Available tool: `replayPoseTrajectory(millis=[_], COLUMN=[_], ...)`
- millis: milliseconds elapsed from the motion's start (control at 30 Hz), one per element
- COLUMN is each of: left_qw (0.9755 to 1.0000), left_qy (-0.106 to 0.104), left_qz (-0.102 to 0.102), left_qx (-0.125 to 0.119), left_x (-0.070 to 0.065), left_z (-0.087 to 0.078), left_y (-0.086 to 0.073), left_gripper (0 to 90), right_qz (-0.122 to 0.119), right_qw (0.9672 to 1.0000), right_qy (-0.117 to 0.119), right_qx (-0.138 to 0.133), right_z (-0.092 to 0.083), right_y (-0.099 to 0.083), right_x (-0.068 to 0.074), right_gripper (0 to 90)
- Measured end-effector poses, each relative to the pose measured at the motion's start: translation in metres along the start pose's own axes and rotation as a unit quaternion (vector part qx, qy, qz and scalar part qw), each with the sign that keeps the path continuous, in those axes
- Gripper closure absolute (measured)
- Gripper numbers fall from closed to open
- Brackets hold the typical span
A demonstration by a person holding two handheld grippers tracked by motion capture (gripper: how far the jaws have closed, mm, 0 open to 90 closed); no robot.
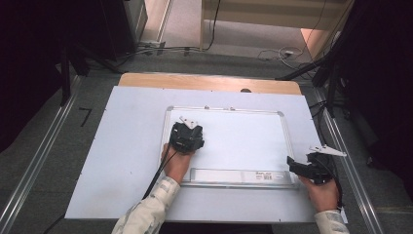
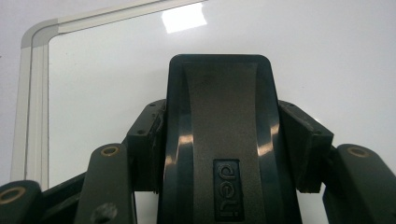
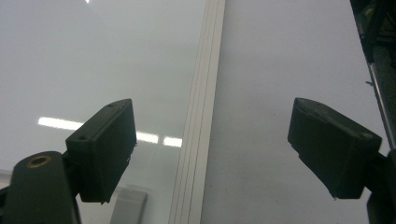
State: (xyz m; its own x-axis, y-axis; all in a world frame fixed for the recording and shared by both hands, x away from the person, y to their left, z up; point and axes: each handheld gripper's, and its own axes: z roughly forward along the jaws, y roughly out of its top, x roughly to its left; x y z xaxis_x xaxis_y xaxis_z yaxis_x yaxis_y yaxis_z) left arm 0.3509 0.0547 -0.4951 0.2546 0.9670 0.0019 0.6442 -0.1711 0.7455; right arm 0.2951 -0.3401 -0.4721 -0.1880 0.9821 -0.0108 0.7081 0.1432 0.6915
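White sheeting (image 1: 126,146) covers the surface, with a strip of bare wood showing along its far edge. On the sheeting lies a whiteboard (image 1: 243,141) in a pale frame, its pen tray along the near side carrying a small barcode label (image 1: 264,175) toward the right.

Left gripper (image 1: 186,136) sits over the left part of the board, near its far left corner, held in the person's left hand (image 1: 176,163) with a patterned sleeve (image 1: 148,212) behind it and a black cable trailing toward the near edge. In the left gripper view its jaws are pinching a black board eraser (image 2: 222,140) from both sides; the eraser's glossy back bears a moulded logo, and the board's rounded frame corner (image 2: 39,35) lies beyond it at upper left.

Right gripper (image 1: 297,165) rests at the near right corner of the board, held in the right hand (image 1: 321,192). In the right gripper view its jaws are spread wide with nothing between them, straddling the board's right frame rail (image 3: 201,116): one jaw over the glossy board, the other over the sheeting.
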Motion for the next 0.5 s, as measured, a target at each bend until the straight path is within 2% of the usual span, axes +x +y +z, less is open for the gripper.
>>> replayPoseTrajectory(millis=[167,500], left_qw=[1.0,0.9997], left_qy=[0.005,-0.013], left_qz=[0.004,-0.023], left_qx=[0.0,0.0], left_x=[-0.0013,0.0015], left_z=[-0.0009,-0.0051], left_y=[-0.0003,-0.0032], left_gripper=[41.6,41.6], right_qz=[-0.001,0.0], right_qw=[1.0,1.0], right_qy=[0.002,0.001], right_qx=[-0.001,-0.001], right_z=[-0.0005,-0.0003], right_y=[0.0006,0.0008], right_x=[0.0018,0.001], right_gripper=[14.1,14.1])
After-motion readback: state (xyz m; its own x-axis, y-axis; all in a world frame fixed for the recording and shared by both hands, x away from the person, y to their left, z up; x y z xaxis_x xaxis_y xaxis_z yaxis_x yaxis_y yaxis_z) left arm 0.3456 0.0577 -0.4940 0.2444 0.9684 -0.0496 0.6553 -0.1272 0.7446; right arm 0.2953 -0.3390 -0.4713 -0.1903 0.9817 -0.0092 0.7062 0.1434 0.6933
